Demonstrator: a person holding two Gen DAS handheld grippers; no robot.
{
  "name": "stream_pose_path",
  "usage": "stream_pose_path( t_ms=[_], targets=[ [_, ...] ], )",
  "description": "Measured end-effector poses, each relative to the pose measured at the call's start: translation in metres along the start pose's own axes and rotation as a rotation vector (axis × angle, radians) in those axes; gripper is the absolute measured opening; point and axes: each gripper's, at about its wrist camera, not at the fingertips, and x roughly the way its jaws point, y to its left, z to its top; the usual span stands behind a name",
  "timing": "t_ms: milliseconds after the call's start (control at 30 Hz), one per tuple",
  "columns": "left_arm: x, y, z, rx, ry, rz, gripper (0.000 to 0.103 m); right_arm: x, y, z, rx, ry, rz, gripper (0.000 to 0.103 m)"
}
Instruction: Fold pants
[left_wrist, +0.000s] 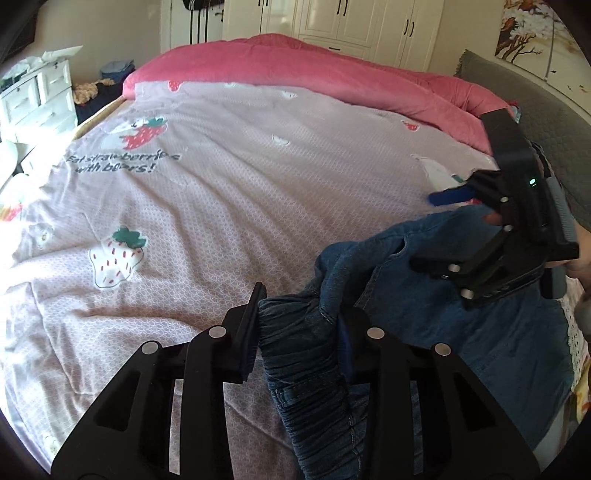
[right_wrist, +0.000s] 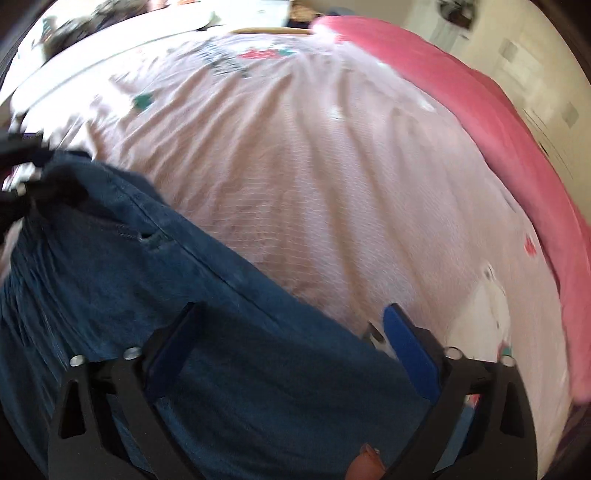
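Blue denim pants (left_wrist: 424, 332) lie bunched at the near right of the bed. My left gripper (left_wrist: 295, 328) is shut on their gathered elastic waistband (left_wrist: 303, 354). In the left wrist view my right gripper (left_wrist: 436, 229) hovers over the pants to the right, jaws apart, one blue pad (left_wrist: 450, 195) showing. In the blurred right wrist view the right gripper (right_wrist: 291, 332) is open, its fingers straddling the flat denim (right_wrist: 184, 295). The left gripper (right_wrist: 18, 173) shows dark at the far left, at the pants' corner.
The bed has a lilac strawberry-print cover (left_wrist: 221, 203) and a pink duvet (left_wrist: 295, 62) bunched along the far side. A white drawer unit (left_wrist: 37, 99) stands at the left, wardrobes (left_wrist: 351, 22) behind, and a grey headboard (left_wrist: 535, 103) at the right.
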Motion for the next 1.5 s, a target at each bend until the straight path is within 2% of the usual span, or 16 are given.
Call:
stream_pose_path(
  t_ms=[33, 67, 100, 133, 167, 300, 467, 633, 767, 1000, 1333, 1400, 1433, 1500],
  targets=[
    [-0.002, -0.001, 0.000, 0.003, -0.004, -0.003, 0.026, -0.001, 0.002, 0.000, 0.006, 0.005, 0.032, 0.037],
    [-0.004, -0.002, -0.001, 0.005, -0.006, -0.001, 0.026, -0.004, 0.006, -0.002, 0.001, 0.002, 0.045, 0.026],
    [-0.006, -0.002, -0.003, 0.006, -0.009, 0.003, 0.026, -0.009, 0.012, -0.005, -0.013, -0.002, 0.047, 0.020],
    [-0.008, -0.003, -0.004, 0.010, -0.015, 0.014, 0.026, -0.013, 0.016, -0.007, -0.016, 0.000, 0.048, 0.010],
    [-0.008, -0.002, -0.004, 0.009, -0.018, 0.017, 0.026, -0.020, 0.018, -0.012, -0.006, 0.000, 0.043, 0.008],
    [-0.021, -0.003, -0.010, 0.003, -0.046, -0.004, 0.026, -0.055, 0.023, -0.029, 0.066, -0.063, 0.053, 0.008],
    [-0.055, -0.017, -0.028, 0.027, -0.112, -0.047, 0.026, -0.115, 0.048, -0.054, 0.136, -0.156, 0.037, 0.008],
    [-0.096, -0.036, -0.063, 0.070, -0.170, -0.060, 0.026, -0.152, 0.085, -0.085, 0.161, -0.216, 0.051, 0.008],
    [-0.116, -0.044, -0.097, 0.075, -0.167, -0.077, 0.026, -0.166, 0.122, -0.120, 0.169, -0.233, 0.087, 0.008],
    [-0.120, -0.043, -0.143, 0.025, -0.080, -0.109, 0.027, -0.151, 0.177, -0.168, 0.220, -0.173, 0.167, 0.008],
    [-0.119, -0.048, -0.169, 0.025, -0.024, -0.088, 0.031, -0.125, 0.195, -0.195, 0.322, -0.141, 0.217, 0.011],
    [-0.120, -0.050, -0.173, 0.038, -0.022, -0.075, 0.037, -0.123, 0.196, -0.198, 0.346, -0.151, 0.220, 0.012],
    [-0.119, -0.048, -0.173, 0.034, -0.012, -0.060, 0.045, -0.124, 0.194, -0.199, 0.358, -0.155, 0.225, 0.012],
    [-0.119, -0.041, -0.175, 0.009, -0.002, -0.063, 0.048, -0.125, 0.194, -0.200, 0.373, -0.164, 0.239, 0.013]
  ],
)
